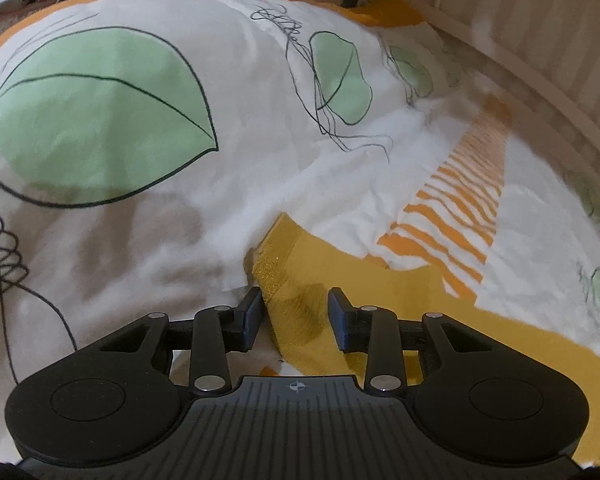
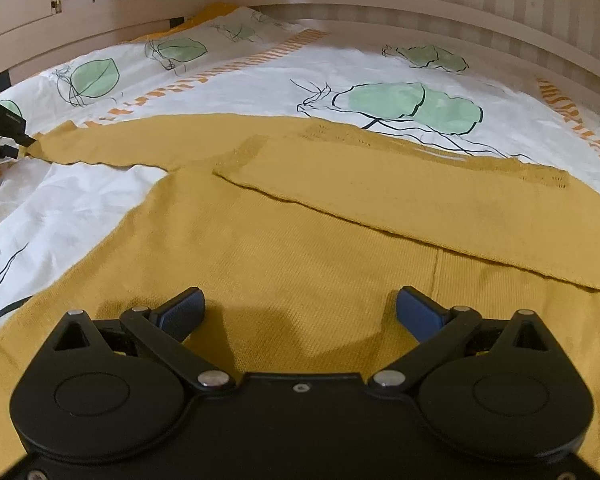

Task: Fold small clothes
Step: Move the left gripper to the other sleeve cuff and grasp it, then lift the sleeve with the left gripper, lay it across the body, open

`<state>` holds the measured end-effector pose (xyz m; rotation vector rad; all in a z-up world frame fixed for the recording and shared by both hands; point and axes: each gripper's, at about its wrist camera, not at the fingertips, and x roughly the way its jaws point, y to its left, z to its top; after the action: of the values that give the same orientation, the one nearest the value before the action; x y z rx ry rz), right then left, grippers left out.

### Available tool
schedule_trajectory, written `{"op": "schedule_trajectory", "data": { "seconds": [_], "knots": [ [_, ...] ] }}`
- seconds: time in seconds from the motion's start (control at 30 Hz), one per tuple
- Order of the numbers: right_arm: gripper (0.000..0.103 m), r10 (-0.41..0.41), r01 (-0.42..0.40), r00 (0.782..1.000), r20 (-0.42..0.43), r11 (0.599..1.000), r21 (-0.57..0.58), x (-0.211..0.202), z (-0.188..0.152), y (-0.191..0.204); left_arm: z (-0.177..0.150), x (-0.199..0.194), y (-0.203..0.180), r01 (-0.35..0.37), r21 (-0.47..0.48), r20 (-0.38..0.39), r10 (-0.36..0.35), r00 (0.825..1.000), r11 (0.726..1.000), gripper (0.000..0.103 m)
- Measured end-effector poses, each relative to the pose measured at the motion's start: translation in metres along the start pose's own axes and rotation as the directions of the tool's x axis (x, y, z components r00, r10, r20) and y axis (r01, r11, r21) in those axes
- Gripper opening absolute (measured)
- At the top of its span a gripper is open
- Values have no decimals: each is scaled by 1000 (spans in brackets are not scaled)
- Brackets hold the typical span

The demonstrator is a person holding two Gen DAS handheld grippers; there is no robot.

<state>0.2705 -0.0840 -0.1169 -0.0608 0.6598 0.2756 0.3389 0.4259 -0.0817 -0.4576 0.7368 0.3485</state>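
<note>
One mustard sweater (image 2: 300, 240), two claws apart

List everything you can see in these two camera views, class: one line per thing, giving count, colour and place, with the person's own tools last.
sweater: one, mustard yellow knit, spread flat on the bed; one sleeve folded across the body, the other stretched out toward the left tool.
duvet cover: one, white with green leaves, black line drawing and orange stripes, covering the bed.
bed frame: one, pale wood, along the far edge.
left tool: one, black with blue pads, partly open, sleeve cuff lying between its pads.
right tool: one, black with blue pads, wide open over the sweater's body.
</note>
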Motion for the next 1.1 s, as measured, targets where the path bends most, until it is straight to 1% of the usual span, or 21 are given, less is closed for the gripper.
{"op": "schedule_trajectory", "data": {
  "seconds": [0.03, 0.07, 0.1, 0.13, 0.17, 0.23, 0.37, 0.47, 0.6, 0.7, 0.8, 0.87, 0.97, 1.03, 1.1],
  "knots": [
    [102, 1, -1, 1000, -1, 1000, 0, 0, 0, 0, 0, 0, 1, 3, -6, 3, -2, 1000, 1000, 33],
    [102, 1, -1, 1000, -1, 1000, 0, 0, 0, 0, -1, 0, 1, 3, -7, 9, -3, 1000, 1000, 30],
    [102, 2, -2, 1000, -1, 1000, 0, 0, 0, 0, -1, 0, 0, 4, -1, 13, -4, 1000, 1000, 16],
    [102, 3, -3, 1000, -1, 1000, 2, 1, 0, 0, -1, 0, -1, -3, 5, 8, 3, 1000, 1000, 10],
    [102, 5, -5, 1000, -2, 1000, 3, 1, 0, 0, -1, 0, -2, -7, 7, 8, 7, 1000, 1000, 7],
    [102, 9, -9, 1000, -2, 1000, 5, 1, 0, -1, -1, -6, -7, -4, 17, 35, 4, 999, 1000, 7],
    [102, 25, -25, 1000, -1, 999, 22, 0, 1, -4, 7, -29, -25, 21, 47, 87, -25, 996, 999, 7],
    [102, 55, -55, 998, 1, 997, 51, -2, 4, -11, 19, -56, -49, 71, 88, 119, -81, 989, 994, 7],
    [100, 79, -80, 997, 12, 991, 111, -13, 8, -28, 31, -94, -92, 145, 161, 149, -169, 974, 976, 7],
    [100, 60, -63, 998, 33, 991, 120, -29, 10, -45, 37, -122, -133, 216, 212, 168, -253, 953, 953, 7],
    [100, 37, -41, 998, 41, 991, 124, -45, 7, -67, 36, -143, -179, 278, 266, 159, -326, 932, 923, 7],
    [100, 16, -21, 999, 34, 991, 129, -55, 2, -82, 30, -154, -210, 321, 300, 148, -376, 915, 898, 7],
    [100, -19, 15, 1000, 23, 989, 145, -67, -7, -105, 16, -170, -265, 402, 346, 123, -466, 876, 848, 7],
    [100, -42, 38, 999, 21, 985, 170, -73, -14, -118, 4, -173, -294, 445, 361, 106, -510, 854, 820, 7],
    [100, -56, 51, 998, 17, 976, 212, -77, -19, -131, -12, -176, -328, 499, 370, 74, -560, 825, 784, 7]
  ]
}}
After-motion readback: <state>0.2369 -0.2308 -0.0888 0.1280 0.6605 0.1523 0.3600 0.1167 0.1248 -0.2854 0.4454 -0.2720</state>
